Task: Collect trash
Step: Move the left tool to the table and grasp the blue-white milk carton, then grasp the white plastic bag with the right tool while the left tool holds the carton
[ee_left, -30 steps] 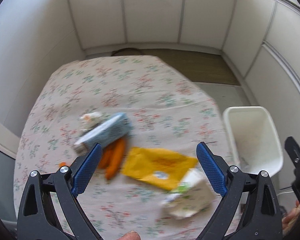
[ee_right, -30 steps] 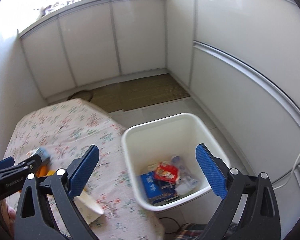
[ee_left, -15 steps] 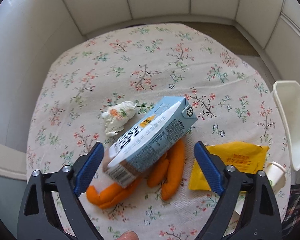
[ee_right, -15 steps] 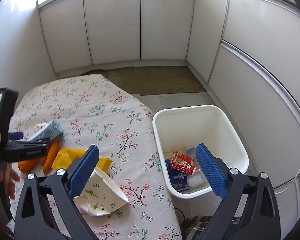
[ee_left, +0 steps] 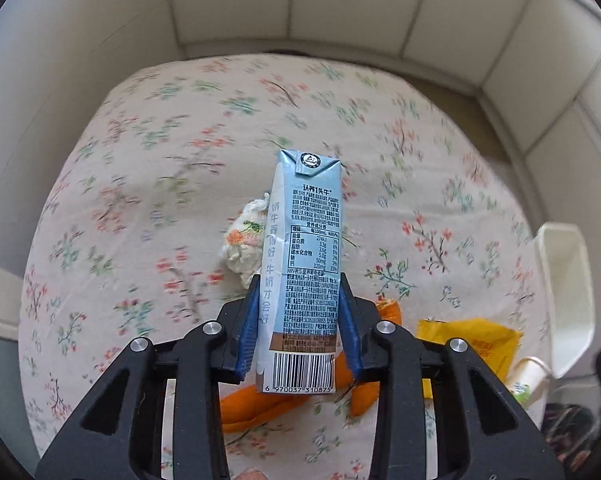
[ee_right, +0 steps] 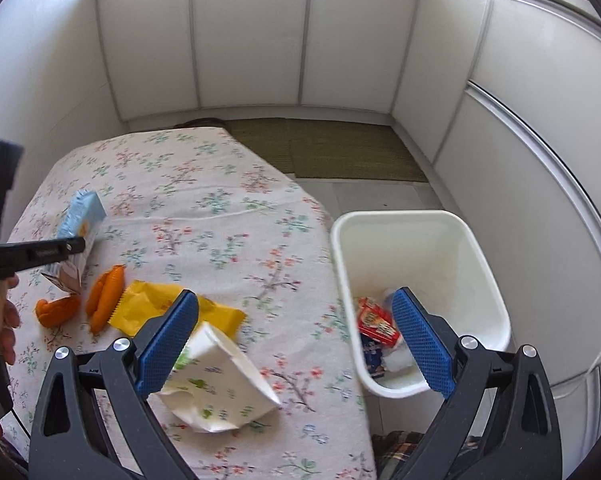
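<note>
A light blue milk carton (ee_left: 306, 248) stands between the blue pads of my left gripper (ee_left: 300, 292). The jaws are closing and both pads press on its lower sides. In the right wrist view the carton (ee_right: 78, 220) is tilted up at the table's left. Orange peels (ee_right: 104, 300) and a yellow wrapper (ee_right: 148, 308) lie beside it. A crumpled tissue (ee_left: 242, 240) lies just behind the carton. My right gripper (ee_right: 294, 296) is open with nothing between its fingers, above a crushed white paper cup (ee_right: 220, 384).
The round table has a floral cloth (ee_right: 204, 200). A white bin (ee_right: 476, 264) stands on the floor at its right edge and holds several wrappers. White cabinet fronts surround the space. A brown mat (ee_right: 340, 148) lies on the floor behind.
My left gripper came down over the milk carton and its jaws closed from wide to pressing on it; the carton now lines up with the fingers. My right gripper swung from the bin towards the table.
</note>
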`<state>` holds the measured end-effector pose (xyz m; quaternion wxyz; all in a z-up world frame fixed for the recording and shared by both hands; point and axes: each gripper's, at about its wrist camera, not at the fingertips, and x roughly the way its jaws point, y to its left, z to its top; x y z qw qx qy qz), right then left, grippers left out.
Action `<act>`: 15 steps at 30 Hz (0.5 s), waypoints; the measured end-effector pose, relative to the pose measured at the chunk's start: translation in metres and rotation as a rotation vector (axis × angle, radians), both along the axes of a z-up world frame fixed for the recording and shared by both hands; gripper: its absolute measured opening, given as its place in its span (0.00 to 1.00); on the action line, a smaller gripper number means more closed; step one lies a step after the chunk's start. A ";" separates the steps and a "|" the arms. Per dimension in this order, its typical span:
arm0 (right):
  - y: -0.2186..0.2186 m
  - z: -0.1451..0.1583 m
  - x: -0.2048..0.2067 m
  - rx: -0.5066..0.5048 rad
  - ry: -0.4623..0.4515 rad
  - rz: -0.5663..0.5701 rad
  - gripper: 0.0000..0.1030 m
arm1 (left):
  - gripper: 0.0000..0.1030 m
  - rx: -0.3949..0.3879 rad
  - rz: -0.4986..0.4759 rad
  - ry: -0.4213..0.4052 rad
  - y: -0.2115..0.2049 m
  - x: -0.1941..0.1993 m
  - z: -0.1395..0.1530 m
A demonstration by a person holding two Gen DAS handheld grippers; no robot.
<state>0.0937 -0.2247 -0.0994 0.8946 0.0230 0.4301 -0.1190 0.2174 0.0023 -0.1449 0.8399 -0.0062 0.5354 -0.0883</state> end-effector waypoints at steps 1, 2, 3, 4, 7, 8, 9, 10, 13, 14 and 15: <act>0.007 0.001 0.005 0.003 0.001 0.016 0.92 | 0.32 -0.028 0.011 -0.008 0.008 -0.003 0.006; 0.016 0.002 0.013 0.008 0.004 0.038 0.92 | 0.32 -0.059 0.026 -0.025 0.019 -0.008 0.014; 0.023 0.002 0.018 0.010 0.005 0.054 0.92 | 0.32 -0.085 0.043 -0.047 0.030 -0.013 0.023; 0.032 0.003 0.025 0.008 0.007 0.072 0.92 | 0.32 -0.102 0.057 -0.061 0.036 -0.017 0.030; 0.066 0.003 0.047 0.002 0.011 0.138 0.92 | 0.32 -0.136 0.119 -0.128 0.066 -0.030 0.053; 0.077 0.003 0.054 0.004 0.016 0.162 0.92 | 0.32 -0.129 0.144 -0.161 0.077 -0.037 0.061; 0.094 0.001 0.064 0.015 0.025 0.198 0.92 | 0.32 -0.121 0.161 -0.184 0.084 -0.041 0.065; 0.104 -0.001 0.071 0.025 0.031 0.219 0.92 | 0.32 -0.110 0.179 -0.210 0.093 -0.046 0.069; 0.135 -0.012 0.095 0.076 0.073 0.260 0.92 | 0.32 -0.093 0.223 -0.256 0.114 -0.053 0.074; 0.142 -0.017 0.103 0.097 0.091 0.268 0.92 | 0.32 -0.100 0.243 -0.270 0.123 -0.057 0.074; 0.150 -0.024 0.113 0.127 0.114 0.277 0.92 | 0.32 -0.107 0.257 -0.278 0.130 -0.060 0.072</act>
